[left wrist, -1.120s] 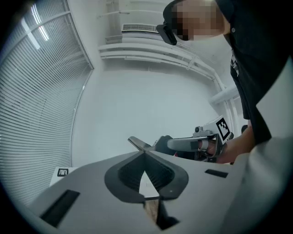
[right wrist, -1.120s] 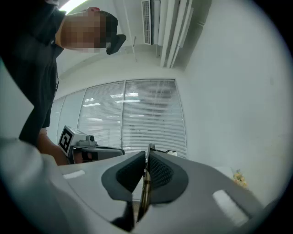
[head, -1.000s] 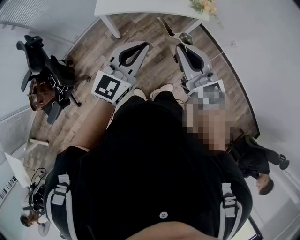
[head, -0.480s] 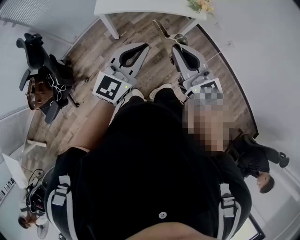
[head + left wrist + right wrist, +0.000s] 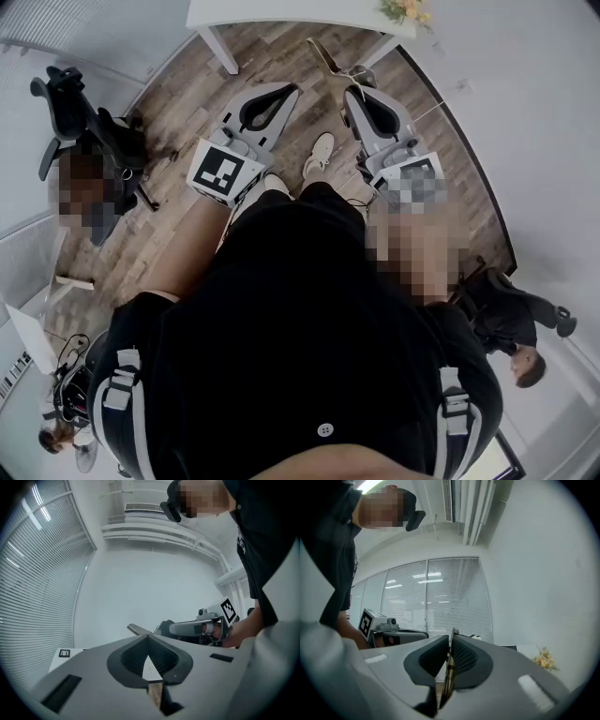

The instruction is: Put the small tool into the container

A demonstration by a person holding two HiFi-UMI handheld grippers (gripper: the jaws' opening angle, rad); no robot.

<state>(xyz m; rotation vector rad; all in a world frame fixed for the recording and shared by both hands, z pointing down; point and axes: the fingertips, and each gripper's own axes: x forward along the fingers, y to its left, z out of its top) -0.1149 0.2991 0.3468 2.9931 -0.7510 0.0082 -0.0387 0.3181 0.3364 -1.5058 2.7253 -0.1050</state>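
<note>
Standing over a wood floor, small tool clamped in the right gripper

The right gripper (image 5: 451, 641) is closed on the small tool (image 5: 449, 665), a thin flat strip seen edge-on between its pads. In the head view the small tool (image 5: 325, 58) sticks out past the right gripper (image 5: 349, 91) towards the white table (image 5: 281, 11). The left gripper (image 5: 147, 637) has its jaws closed tip to tip with nothing between them, and in the head view the left gripper (image 5: 293, 89) is held just beside the right one, both above the floor (image 5: 187, 94).
</note>
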